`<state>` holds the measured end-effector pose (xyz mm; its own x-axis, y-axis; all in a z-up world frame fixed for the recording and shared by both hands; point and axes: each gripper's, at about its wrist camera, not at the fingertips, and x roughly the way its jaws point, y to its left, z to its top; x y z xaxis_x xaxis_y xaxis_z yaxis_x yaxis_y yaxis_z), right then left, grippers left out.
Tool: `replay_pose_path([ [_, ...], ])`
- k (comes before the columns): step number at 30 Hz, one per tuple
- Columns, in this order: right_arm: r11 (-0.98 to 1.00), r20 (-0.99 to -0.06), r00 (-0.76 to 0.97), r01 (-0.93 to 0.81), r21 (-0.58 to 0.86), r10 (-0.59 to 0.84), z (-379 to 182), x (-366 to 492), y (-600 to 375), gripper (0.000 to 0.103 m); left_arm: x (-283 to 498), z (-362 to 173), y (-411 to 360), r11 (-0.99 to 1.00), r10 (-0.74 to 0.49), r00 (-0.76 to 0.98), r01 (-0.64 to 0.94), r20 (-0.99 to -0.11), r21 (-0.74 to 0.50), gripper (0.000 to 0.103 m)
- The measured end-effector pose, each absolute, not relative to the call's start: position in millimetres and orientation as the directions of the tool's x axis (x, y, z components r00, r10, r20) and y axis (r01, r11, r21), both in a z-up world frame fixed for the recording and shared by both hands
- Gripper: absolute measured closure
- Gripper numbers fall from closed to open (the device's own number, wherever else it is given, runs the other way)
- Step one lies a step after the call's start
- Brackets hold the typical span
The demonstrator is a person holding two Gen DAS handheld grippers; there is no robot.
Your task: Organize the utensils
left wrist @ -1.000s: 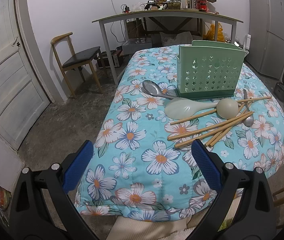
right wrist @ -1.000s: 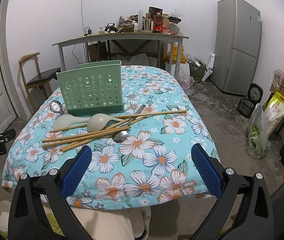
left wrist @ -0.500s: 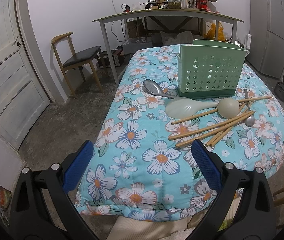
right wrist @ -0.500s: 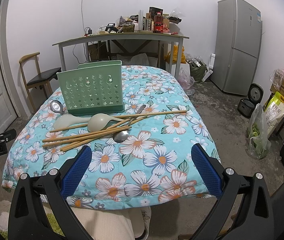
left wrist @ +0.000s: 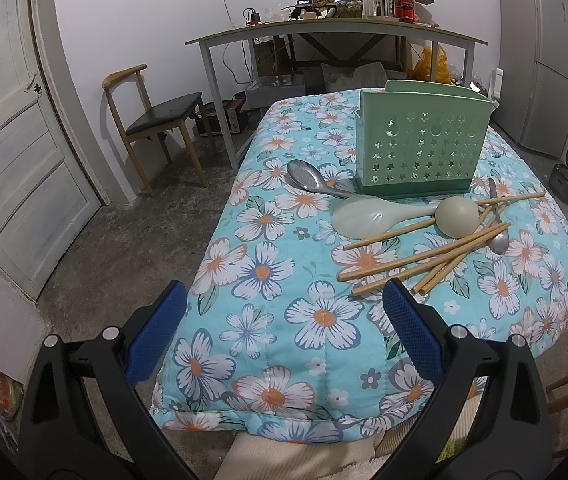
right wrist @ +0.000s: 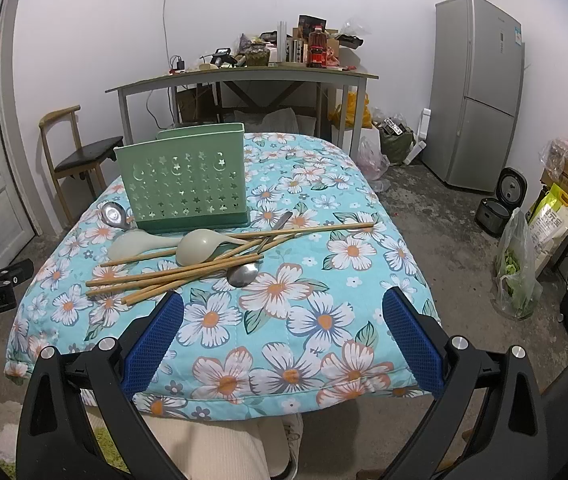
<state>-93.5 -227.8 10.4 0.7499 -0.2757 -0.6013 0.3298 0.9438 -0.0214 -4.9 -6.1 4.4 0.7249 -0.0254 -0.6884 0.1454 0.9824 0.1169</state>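
On the flowered quilt (left wrist: 267, 312), left wrist view: nothing has really changed over the last second. The left gripper (left wrist: 284, 332) sits at the near edge just as before, blue pads wide apart, empty. Utensils untouched: green holder (left wrist: 420, 152) upright at the far side, steel ladle (left wrist: 308, 176) lying just left of its base, pale rice paddle (left wrist: 368, 216) and pale soup spoon (left wrist: 458, 216) in front of it, bamboo chopsticks (left wrist: 424, 256) scattered across and under them, small steel spoon (left wrist: 498, 236) tangled in on the right.

Right wrist view: same story, framing only a hair different from a second ago. Right gripper (right wrist: 281, 336) spread open, holding nothing, hanging off the near edge of the quilt. Holder (right wrist: 183, 180) far left, chopsticks (right wrist: 171, 276) fanned in front of it, steel spoon (right wrist: 243, 272) closest to this gripper. Other gripper's tip pokes in at far left.

Judgement: sorting hasn't begun; nothing visible in the holder, all pieces loose. Both hands idle, probably about to reach; the steel spoon looks like the easy first pick for the right.
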Motion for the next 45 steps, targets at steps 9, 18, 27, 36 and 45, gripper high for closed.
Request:
replay_pose_path([
  [9, 0.944, -0.598, 0.754, 0.329, -0.017, -0.274, 11, -94, -228, 0.006, -5, 5, -6, 0.982, -0.025, 0.725, 0.146, -0.688, 0.118, 0.008],
  [18, 0.945, -0.597, 0.755, 0.326, -0.017, -0.272, 12, -94, -227, 0.006, -5, 5, -6, 0.982, -0.026, 0.725, 0.146, -0.688, 0.117, 0.008],
  [27, 0.951, -0.604, 0.757, 0.311, -0.005, -0.251, 12, -87, -227, 0.006, 8, 7, 3, 0.985, -0.006, 0.719, 0.124, -0.695, 0.120, 0.008],
  [36, 0.970, -0.622, 0.761, 0.243, 0.009, -0.184, 6, -60, -219, 0.006, 53, -4, 18, 0.982, -0.044, 0.665, 0.165, -0.745, 0.089, 0.008],
  [45, 0.989, -0.613, 0.787, 0.136, 0.061, -0.070, -5, -20, -201, 0.006, 118, -16, 48, 0.944, -0.330, 0.626, 0.238, -0.707, -0.229, 0.008],
])
